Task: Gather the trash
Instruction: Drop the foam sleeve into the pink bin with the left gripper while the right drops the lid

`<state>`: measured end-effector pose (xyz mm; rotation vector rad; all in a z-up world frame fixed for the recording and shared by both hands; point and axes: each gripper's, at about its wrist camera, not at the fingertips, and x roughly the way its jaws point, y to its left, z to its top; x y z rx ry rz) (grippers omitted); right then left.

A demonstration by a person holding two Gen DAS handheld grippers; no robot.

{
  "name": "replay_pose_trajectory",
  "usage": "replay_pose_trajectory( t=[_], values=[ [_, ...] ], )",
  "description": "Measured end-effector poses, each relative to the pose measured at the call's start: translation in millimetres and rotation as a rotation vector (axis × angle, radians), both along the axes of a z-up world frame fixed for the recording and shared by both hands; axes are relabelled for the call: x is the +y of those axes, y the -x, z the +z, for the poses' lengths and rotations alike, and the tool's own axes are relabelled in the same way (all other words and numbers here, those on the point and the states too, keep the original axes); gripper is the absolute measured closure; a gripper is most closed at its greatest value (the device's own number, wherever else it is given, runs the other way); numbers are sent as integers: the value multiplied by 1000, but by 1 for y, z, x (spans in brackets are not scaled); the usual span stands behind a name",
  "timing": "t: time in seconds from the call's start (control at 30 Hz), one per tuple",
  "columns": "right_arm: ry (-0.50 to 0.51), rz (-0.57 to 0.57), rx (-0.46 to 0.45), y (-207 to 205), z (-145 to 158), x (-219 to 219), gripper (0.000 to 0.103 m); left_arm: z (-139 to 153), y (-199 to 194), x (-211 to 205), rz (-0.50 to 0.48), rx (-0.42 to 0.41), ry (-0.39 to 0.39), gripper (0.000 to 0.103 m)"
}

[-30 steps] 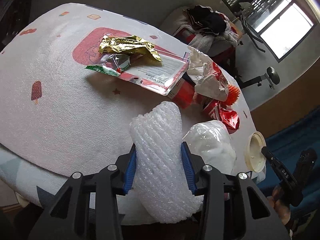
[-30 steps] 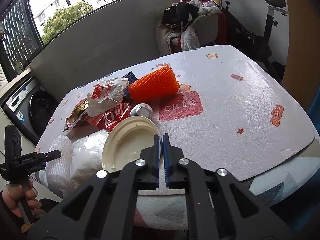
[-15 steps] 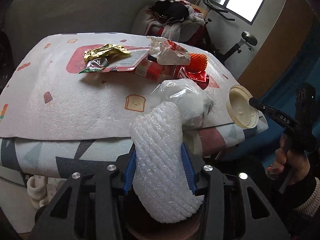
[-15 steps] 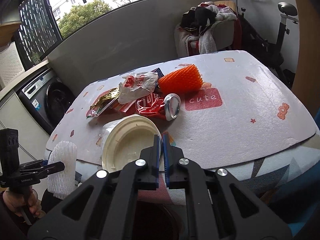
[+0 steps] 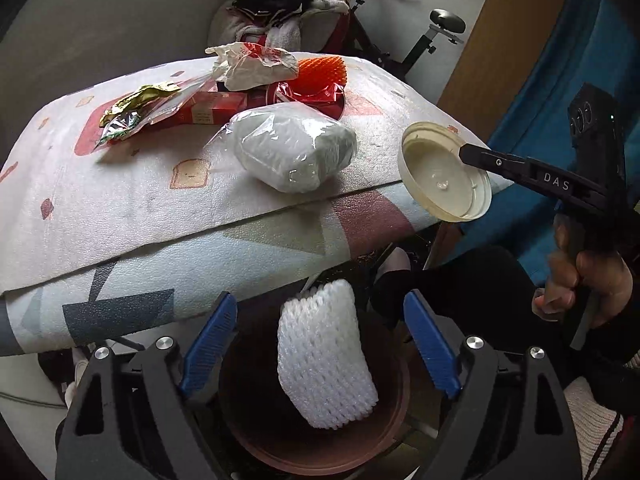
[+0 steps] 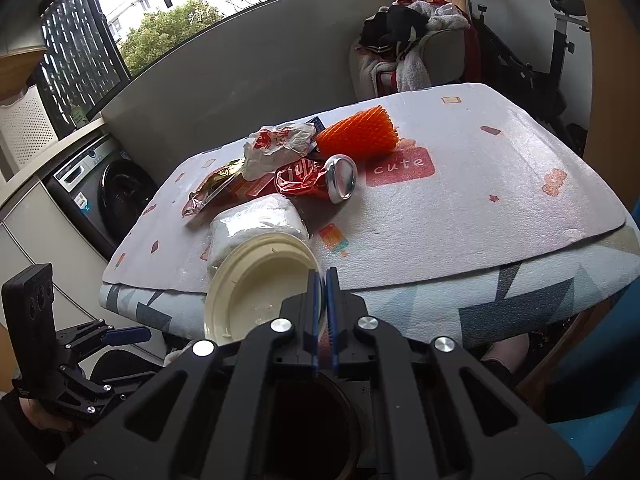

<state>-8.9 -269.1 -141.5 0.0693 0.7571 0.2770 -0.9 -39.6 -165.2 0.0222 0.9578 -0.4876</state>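
Observation:
My left gripper (image 5: 320, 344) is open above a round brown bin (image 5: 384, 432) below the table edge. A white foam net sleeve (image 5: 324, 364) is free of the jaws and drops into the bin. My right gripper (image 6: 324, 280) is shut on the rim of a cream plastic lid (image 6: 256, 288), held off the table's front edge; the lid also shows in the left wrist view (image 5: 444, 176). On the table (image 5: 120, 208) lie a clear-wrapped white pack (image 5: 296, 152), a gold wrapper (image 5: 136, 100), red packets (image 5: 208, 110), a crumpled white bag (image 5: 252, 66) and an orange net sleeve (image 5: 320, 74).
A silver can end (image 6: 341, 179) lies by the red packets. A chair piled with clothes (image 6: 404, 44) and an exercise bike (image 6: 560, 40) stand behind the table. A washing machine (image 6: 104, 192) is at the left.
My left gripper carried the white foam sleeve off the table and down over the bin, then opened; the sleeve has left the jaws. My right gripper still holds the lid and drew back a little.

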Motion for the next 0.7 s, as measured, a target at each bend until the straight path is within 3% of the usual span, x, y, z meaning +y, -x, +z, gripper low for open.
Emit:
replay_pose_trajectory(
  t=[0.17, 0.27, 0.43, 0.7],
  values=[
    [38, 82, 70, 5, -29, 25, 95, 12, 5, 28, 89, -66, 16, 11],
    [77, 162, 116, 9, -48, 47, 95, 18, 13, 44, 143, -138, -19, 9],
    [215, 293, 161, 19, -73, 89, 95, 22, 29, 69, 209, -233, -35, 7],
    [248, 422, 246, 16, -110, 128, 95, 22, 45, 90, 306, -314, -22, 7]
  ],
)
